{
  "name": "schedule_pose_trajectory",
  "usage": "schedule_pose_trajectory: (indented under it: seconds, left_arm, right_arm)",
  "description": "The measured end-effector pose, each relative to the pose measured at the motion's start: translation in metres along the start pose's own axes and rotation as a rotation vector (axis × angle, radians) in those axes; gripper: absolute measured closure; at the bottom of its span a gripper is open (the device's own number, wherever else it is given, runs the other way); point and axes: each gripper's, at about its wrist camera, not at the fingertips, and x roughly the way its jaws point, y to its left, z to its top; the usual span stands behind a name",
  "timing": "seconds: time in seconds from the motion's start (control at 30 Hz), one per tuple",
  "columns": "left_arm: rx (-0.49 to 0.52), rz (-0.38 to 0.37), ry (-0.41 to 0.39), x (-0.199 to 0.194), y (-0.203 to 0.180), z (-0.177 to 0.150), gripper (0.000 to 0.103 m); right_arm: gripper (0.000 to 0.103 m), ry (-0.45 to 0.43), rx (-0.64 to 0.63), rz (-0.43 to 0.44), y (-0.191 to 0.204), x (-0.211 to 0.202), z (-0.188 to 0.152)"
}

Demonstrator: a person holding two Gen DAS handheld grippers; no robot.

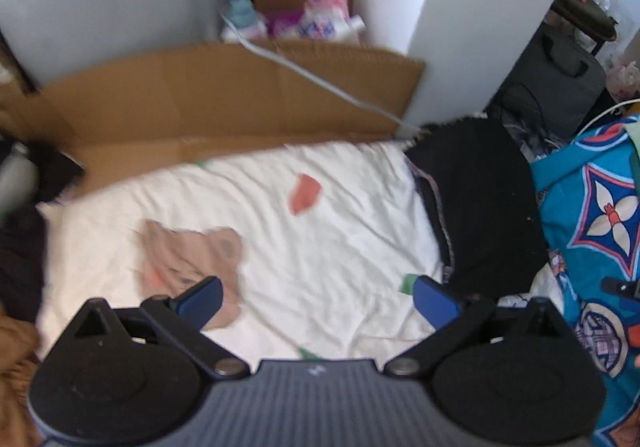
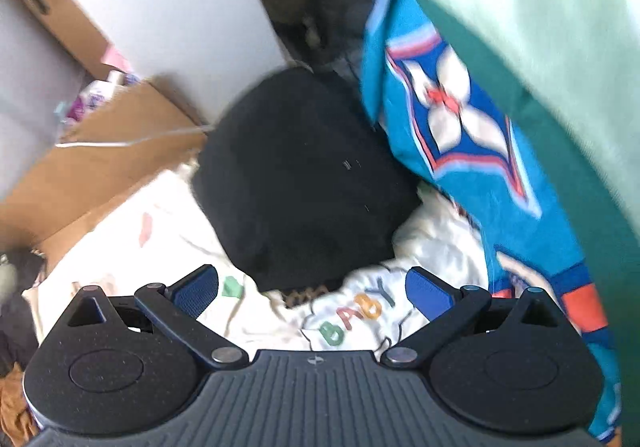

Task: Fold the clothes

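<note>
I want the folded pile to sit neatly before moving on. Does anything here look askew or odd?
The folded black garment sits at the far corner of the white printed sheet, its edge overhanging toward the cardboard. The sheet is wrinkled. Both hand-held grippers are open and empty.

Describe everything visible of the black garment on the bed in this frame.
The black garment is a compact, rounded bundle of dark, soft-looking cloth, apparently folded. A patterned inner edge shows along one side. It lies on the white printed sheet, against the blue patterned blanket. No hand-held gripper touches it.
</note>
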Motion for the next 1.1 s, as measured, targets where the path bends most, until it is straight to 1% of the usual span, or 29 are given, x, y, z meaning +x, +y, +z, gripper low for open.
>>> schedule_pose_trajectory:
  seconds: [0.1,0.2,0.33,0.43,0.47,0.53,0.67,0.73,0.83,0.93,1.1]
  left_arm:
    - [-0.007,0.045,-0.001,-0.039,0.016,0.002,0.001]
    - [-0.01,0.054,-0.005,-0.075,0.033,-0.003,0.0]
    - [-0.001,0.086,-0.021,-0.116,0.056,-0.017,0.0]
    - [-0.061,0.098,-0.035,-0.143,0.083,-0.028,0.0]
    - [-0.08,0.1,-0.03,-0.149,0.092,-0.033,0.0]
    - [-0.086,0.114,-0.02,-0.159,0.105,-0.042,0.0]
    - [-0.125,0.166,-0.03,-0.179,0.131,-0.064,0.0]
    - [-0.15,0.179,-0.038,-0.19,0.142,-0.079,0.0]
    - [-0.177,0.204,-0.05,-0.205,0.153,-0.101,0.0]
    - [-0.22,0.225,-0.069,-0.22,0.161,-0.123,0.0]
    - [-0.264,0.276,-0.088,-0.239,0.164,-0.156,0.0]
  right_arm:
    - [0.001,-0.005,-0.029,-0.011,0.015,-0.026,0.004]
    - [0.001,-0.003,-0.049,0.004,0.026,-0.049,0.005]
    - [0.001,-0.003,-0.089,0.001,0.039,-0.07,0.001]
    - [0.001,0.024,-0.116,0.017,0.049,-0.075,-0.006]
    - [0.001,0.042,-0.124,0.025,0.052,-0.076,-0.008]
    - [0.001,0.055,-0.136,0.043,0.058,-0.083,-0.014]
    - [0.001,0.042,-0.155,0.076,0.066,-0.1,-0.023]
    - [0.001,0.032,-0.175,0.087,0.07,-0.108,-0.029]
    - [0.001,0.037,-0.203,0.116,0.077,-0.116,-0.037]
    - [0.001,0.016,-0.223,0.147,0.081,-0.127,-0.043]
    - [0.001,-0.014,-0.283,0.177,0.092,-0.144,-0.056]
